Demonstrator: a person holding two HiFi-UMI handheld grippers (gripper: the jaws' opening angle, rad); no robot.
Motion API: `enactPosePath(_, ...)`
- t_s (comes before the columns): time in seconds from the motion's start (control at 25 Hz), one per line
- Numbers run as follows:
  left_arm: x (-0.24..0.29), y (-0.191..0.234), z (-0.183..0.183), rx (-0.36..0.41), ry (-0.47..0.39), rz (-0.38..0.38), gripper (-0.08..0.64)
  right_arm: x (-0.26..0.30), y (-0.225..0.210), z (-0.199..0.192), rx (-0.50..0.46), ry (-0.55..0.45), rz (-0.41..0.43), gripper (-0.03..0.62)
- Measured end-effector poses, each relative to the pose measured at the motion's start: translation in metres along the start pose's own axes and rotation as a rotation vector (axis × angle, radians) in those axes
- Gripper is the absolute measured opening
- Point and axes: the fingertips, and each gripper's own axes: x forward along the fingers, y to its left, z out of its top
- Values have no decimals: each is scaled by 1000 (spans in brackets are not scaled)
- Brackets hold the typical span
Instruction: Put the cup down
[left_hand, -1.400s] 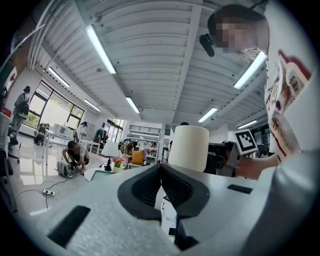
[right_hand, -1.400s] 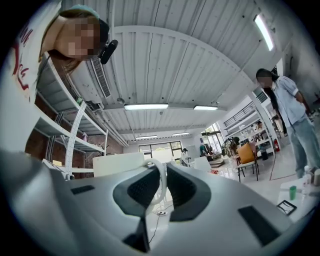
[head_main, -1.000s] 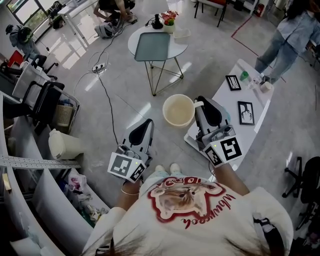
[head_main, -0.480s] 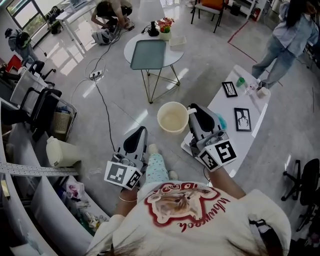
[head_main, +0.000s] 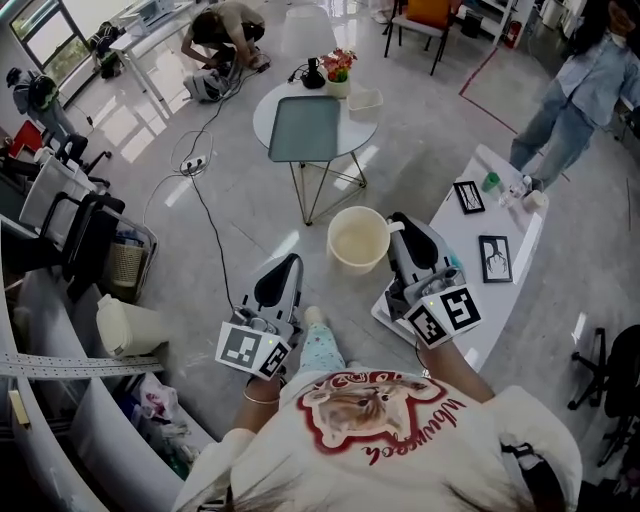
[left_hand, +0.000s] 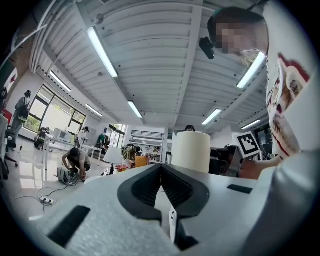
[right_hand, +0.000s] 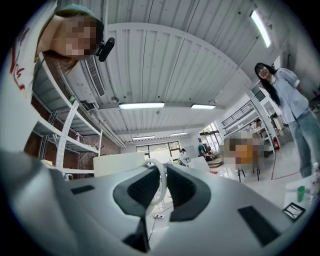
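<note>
Cup (head_main: 357, 240) is what we carry in the air over the floor (head_main: 250, 205), mouth up and level, just left of the long white counter (head_main: 463, 252). Our right gripper (head_main: 402, 228) has it by the handle (right_hand: 162, 182). In the right gripper view the thin white loop runs between the 2 jaws, which are closed on it with only the handle's thickness between them. That side hold keeps the body clear of the jaws and the base free, which we judge suits setting it down flat. Our left gripper (head_main: 284, 272) hangs lower and to the left, its jaws pressed together on nothing; we read it as kept out of the way. The cup looks empty from above, though its pale inside makes that hard to be sure of. The counter carries 2 dark picture frames (head_main: 494, 258) and some small items (head_main: 510, 185) at its far end, so the near end seems the likeliest spot to land.
</note>
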Motion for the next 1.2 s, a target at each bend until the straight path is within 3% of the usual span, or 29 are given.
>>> enactPosePath(0.44, 74, 90, 16, 13, -3, -69, 15, 100, -32, -5, -43, -13, -73, 57)
enactPosePath(0.84, 103, 156, 23, 16, 1, -97, 15, 166, -38, -13, -8, -42, -103, 57)
enactPosePath(1.2, 126, 171, 23, 16, -9, -139, 15, 188, -44, -18, 0, -35, -124, 57)
